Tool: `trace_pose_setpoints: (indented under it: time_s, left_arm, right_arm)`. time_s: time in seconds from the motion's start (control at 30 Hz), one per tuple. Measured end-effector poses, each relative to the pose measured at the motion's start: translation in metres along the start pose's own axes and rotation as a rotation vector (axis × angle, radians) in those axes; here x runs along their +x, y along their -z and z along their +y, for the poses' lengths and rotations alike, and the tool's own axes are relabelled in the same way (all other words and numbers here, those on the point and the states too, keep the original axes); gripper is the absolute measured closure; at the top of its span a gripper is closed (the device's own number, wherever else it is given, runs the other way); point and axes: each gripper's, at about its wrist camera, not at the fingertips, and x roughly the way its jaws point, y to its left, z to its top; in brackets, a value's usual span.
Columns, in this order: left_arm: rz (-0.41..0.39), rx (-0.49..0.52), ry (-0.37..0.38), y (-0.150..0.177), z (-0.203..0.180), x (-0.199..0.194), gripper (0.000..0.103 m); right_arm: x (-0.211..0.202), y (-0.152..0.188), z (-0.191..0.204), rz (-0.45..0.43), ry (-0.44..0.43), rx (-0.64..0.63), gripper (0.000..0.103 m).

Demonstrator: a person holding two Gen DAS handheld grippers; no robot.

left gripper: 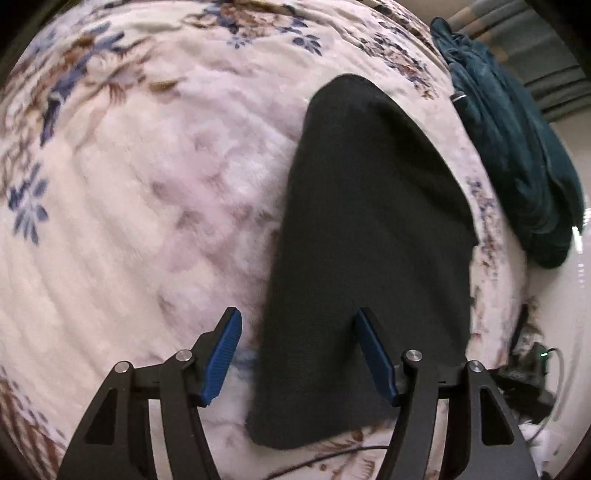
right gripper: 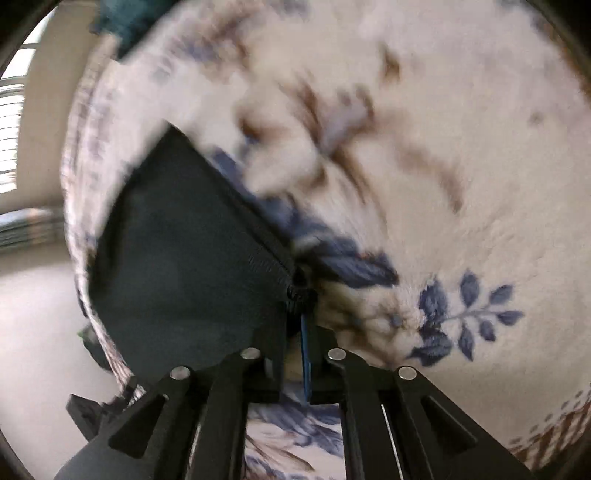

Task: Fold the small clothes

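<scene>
A black garment [left gripper: 369, 240] lies flat and folded on the floral blanket [left gripper: 147, 221], near the bed's right edge. My left gripper [left gripper: 298, 314] hovers over the garment's near left edge. It is open, its blue pads [left gripper: 223, 358] stand wide apart, and nothing is pressed between them. In the right wrist view the same black garment [right gripper: 184, 258] spreads out to the left of my right gripper [right gripper: 298, 295]. That gripper is shut, and its tips pinch a bunched corner of the garment just above the blanket [right gripper: 461, 184].
A crumpled teal garment [left gripper: 517, 147] lies at the bed's far right edge, also seen as the teal garment [right gripper: 125, 18] in the right wrist view. A thin cable [left gripper: 332, 456] crosses the blanket below the black cloth. Pale floor [right gripper: 33, 332] and a dark device [left gripper: 532, 369] sit beyond the bed edge.
</scene>
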Motion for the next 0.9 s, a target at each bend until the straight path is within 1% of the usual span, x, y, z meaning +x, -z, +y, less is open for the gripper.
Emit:
trace_pose_setpoints:
  time_s: [0.03, 0.07, 0.1, 0.17, 0.2, 0.23, 0.3, 0.33, 0.37, 0.43, 0.47, 0.5, 0.53, 0.57, 0.6, 0.63, 0.67, 0.7, 0.77, 0.83, 0.9]
  left_arm:
    - [-0.012, 0.013, -0.017, -0.004, -0.002, -0.003, 0.027]
    - [-0.023, 0.021, -0.027, -0.007, -0.006, -0.005, 0.014]
    - [-0.045, 0.039, -0.045, -0.013, -0.011, -0.008, 0.009]
    - [-0.078, 0.069, -0.085, -0.026, -0.022, -0.009, 0.008]
    - [-0.097, 0.092, -0.115, -0.039, -0.03, -0.008, 0.008]
    - [-0.104, 0.101, -0.123, -0.047, -0.034, -0.007, 0.008]
    - [-0.135, 0.125, -0.118, -0.072, -0.044, -0.002, 0.008]
    - [-0.135, 0.138, -0.128, -0.082, -0.048, 0.003, 0.008]
    - [-0.133, 0.161, -0.154, -0.097, -0.055, 0.013, 0.008]
    - [-0.127, 0.2, -0.202, -0.119, -0.066, 0.03, 0.008]
    - [-0.12, 0.214, -0.213, -0.124, -0.069, 0.037, 0.008]
    - [-0.108, 0.234, -0.239, -0.132, -0.072, 0.047, 0.008]
    - [-0.102, 0.241, -0.254, -0.135, -0.072, 0.052, 0.008]
    - [-0.091, 0.247, -0.252, -0.138, -0.071, 0.059, 0.008]
    - [-0.088, 0.247, -0.254, -0.14, -0.071, 0.062, 0.008]
    - [-0.09, 0.244, -0.26, -0.14, -0.069, 0.062, 0.008]
    - [-0.093, 0.24, -0.258, -0.14, -0.067, 0.062, 0.008]
    - [-0.096, 0.23, -0.248, -0.139, -0.064, 0.061, 0.008]
    - [-0.097, 0.212, -0.245, -0.137, -0.059, 0.06, 0.008]
    - [-0.093, 0.188, -0.235, -0.136, -0.054, 0.061, 0.008]
    - [-0.089, 0.168, -0.235, -0.137, -0.05, 0.063, 0.005]
  right_arm:
    - [-0.002, -0.007, 0.0, 0.008, 0.015, 0.019, 0.081]
    - [-0.009, -0.011, 0.002, -0.01, 0.014, 0.02, 0.076]
    - [-0.023, -0.015, 0.007, -0.054, 0.002, 0.003, 0.069]
    - [-0.049, -0.024, 0.023, -0.141, -0.019, -0.039, 0.042]
    - [-0.056, -0.031, 0.033, -0.165, -0.052, -0.07, 0.036]
    - [-0.056, -0.039, 0.046, -0.167, -0.078, -0.112, 0.03]
    - [-0.041, -0.063, 0.079, -0.127, -0.115, -0.229, 0.03]
    - [-0.029, -0.077, 0.094, -0.1, -0.114, -0.279, 0.03]
    - [-0.014, -0.092, 0.108, -0.078, -0.101, -0.317, 0.03]
    - [0.016, -0.12, 0.123, -0.021, -0.109, -0.348, 0.03]
    - [0.031, -0.133, 0.128, 0.007, -0.094, -0.35, 0.03]
    - [0.043, -0.144, 0.131, 0.023, -0.09, -0.348, 0.03]
    - [0.051, -0.149, 0.135, 0.037, -0.101, -0.361, 0.034]
    - [0.054, -0.15, 0.14, 0.034, -0.114, -0.386, 0.066]
    - [0.051, -0.149, 0.143, -0.001, -0.128, -0.401, 0.091]
    - [0.051, -0.149, 0.145, -0.017, -0.132, -0.416, 0.097]
    - [0.049, -0.148, 0.149, -0.04, -0.13, -0.425, 0.097]
    - [0.043, -0.146, 0.152, -0.084, -0.145, -0.431, 0.097]
    - [0.036, -0.146, 0.156, -0.125, -0.164, -0.428, 0.097]
    - [0.03, -0.145, 0.161, -0.162, -0.164, -0.436, 0.097]
    - [0.03, -0.146, 0.168, -0.177, -0.157, -0.436, 0.097]
